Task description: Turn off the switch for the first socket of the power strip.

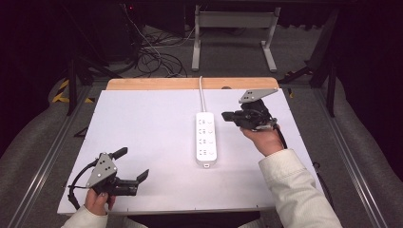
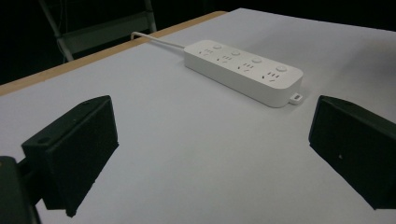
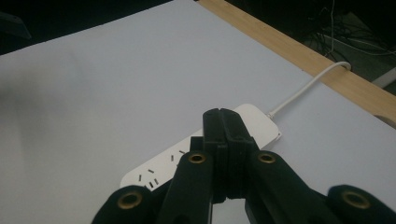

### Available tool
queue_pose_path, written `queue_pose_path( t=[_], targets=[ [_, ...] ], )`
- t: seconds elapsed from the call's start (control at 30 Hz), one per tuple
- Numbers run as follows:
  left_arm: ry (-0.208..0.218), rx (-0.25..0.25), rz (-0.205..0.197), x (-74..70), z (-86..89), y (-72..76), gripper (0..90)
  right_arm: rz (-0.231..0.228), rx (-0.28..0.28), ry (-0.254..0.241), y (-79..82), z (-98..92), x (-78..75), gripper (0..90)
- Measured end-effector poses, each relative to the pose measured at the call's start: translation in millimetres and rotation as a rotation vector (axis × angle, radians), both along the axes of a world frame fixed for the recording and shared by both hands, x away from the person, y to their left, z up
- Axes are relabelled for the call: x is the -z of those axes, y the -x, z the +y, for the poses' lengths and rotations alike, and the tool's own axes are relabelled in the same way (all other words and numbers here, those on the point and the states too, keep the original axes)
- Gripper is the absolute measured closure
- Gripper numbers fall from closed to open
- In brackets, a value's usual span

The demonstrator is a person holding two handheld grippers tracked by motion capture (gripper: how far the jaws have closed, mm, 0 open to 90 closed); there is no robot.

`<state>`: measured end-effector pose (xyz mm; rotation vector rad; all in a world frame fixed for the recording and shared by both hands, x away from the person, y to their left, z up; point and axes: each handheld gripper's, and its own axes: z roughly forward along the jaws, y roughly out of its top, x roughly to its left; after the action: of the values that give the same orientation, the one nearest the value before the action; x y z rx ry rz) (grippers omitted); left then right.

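Observation:
A white power strip lies lengthwise in the middle of the white table, its cable running off the far edge. In the left gripper view the power strip is ahead and apart from my left gripper, whose jaws stand wide open with nothing between them. In the high view the left gripper rests near the front left of the table. My right gripper hovers just right of the strip's far half, pointing at it. Its jaws are pressed together, empty, above the power strip.
The white table top has a wooden strip along its far edge. Beyond it stand a white table frame and tangled cables on the floor. Dark stands flank both sides.

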<state>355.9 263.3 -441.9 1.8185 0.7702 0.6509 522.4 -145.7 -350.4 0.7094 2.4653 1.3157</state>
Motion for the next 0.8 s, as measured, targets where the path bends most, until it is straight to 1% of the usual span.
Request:
queue_pose_path(
  t=[0.07, 0.1, 0.17, 0.23, 0.27, 0.3, 0.4, 0.47, 0.5, 0.53, 0.57, 0.6, 0.63, 0.67, 0.73, 0.8],
  targets=[
    [0.0, -0.002, 0.001, 0.1, 0.1, -0.2, 1.7, 0.023, 0.0, -0.009, -5.5, 1.7, 2.8, 90.0],
    [-0.001, -0.002, 0.001, 0.2, 0.1, -0.3, 1.8, 0.044, -0.003, -0.026, -10.2, 2.8, 5.5, 90.0],
    [-0.001, -0.003, 0.004, 0.3, 0.0, -0.3, 1.8, 0.047, -0.007, -0.028, -11.6, 3.5, 6.4, 90.0],
    [-0.001, -0.004, 0.005, 0.1, 0.4, -0.6, 1.7, 0.044, 0.009, -0.029, -15.1, 6.0, 8.9, 90.0],
    [-0.001, -0.005, 0.005, 0.2, 0.6, -0.7, 1.7, 0.05, 0.007, -0.024, -17.4, 7.1, 10.1, 90.0],
    [0.0, -0.005, 0.005, 0.3, 0.5, -0.9, 1.7, 0.046, 0.016, -0.004, -21.4, 9.9, 13.3, 90.0],
    [-0.002, -0.004, 0.006, 0.2, 0.4, -0.5, 1.7, 0.043, 0.03, 0.027, -28.2, 13.4, 19.6, 90.0],
    [-0.002, -0.003, 0.007, 0.2, 0.4, -0.6, 1.7, 0.042, 0.036, 0.034, -30.1, 14.2, 21.3, 90.0],
    [0.004, -0.004, 0.011, 0.6, 0.0, -0.6, 1.7, 0.041, 0.039, 0.042, -32.6, 15.2, 23.5, 90.0],
    [0.001, -0.004, 0.009, 0.6, 0.1, -0.8, 1.7, 0.044, 0.042, 0.055, -35.8, 16.8, 26.5, 90.0],
    [0.002, -0.003, 0.01, 0.8, 0.0, -1.0, 1.7, 0.052, 0.044, 0.075, -41.4, 19.6, 31.2, 90.0],
    [0.001, -0.002, 0.01, 0.8, -0.1, -1.1, 1.7, 0.052, 0.044, 0.075, -41.4, 19.6, 31.2, 90.0],
    [-0.002, -0.001, 0.01, 0.7, -0.1, -1.2, 1.8, 0.065, 0.044, 0.087, -46.6, 21.4, 35.3, 90.0],
    [-0.004, 0.0, 0.01, 0.7, -0.2, -1.2, 1.8, 0.065, 0.044, 0.087, -46.6, 21.4, 35.3, 90.0],
    [-0.005, 0.0, 0.01, 0.8, -0.1, -1.2, 1.8, 0.095, 0.049, 0.106, -56.3, 23.8, 44.0, 90.0],
    [0.0, 0.001, 0.013, 1.2, -0.4, -1.5, 1.7, 0.11, 0.056, 0.121, -62.2, 25.0, 50.3, 90.0]
  ],
)
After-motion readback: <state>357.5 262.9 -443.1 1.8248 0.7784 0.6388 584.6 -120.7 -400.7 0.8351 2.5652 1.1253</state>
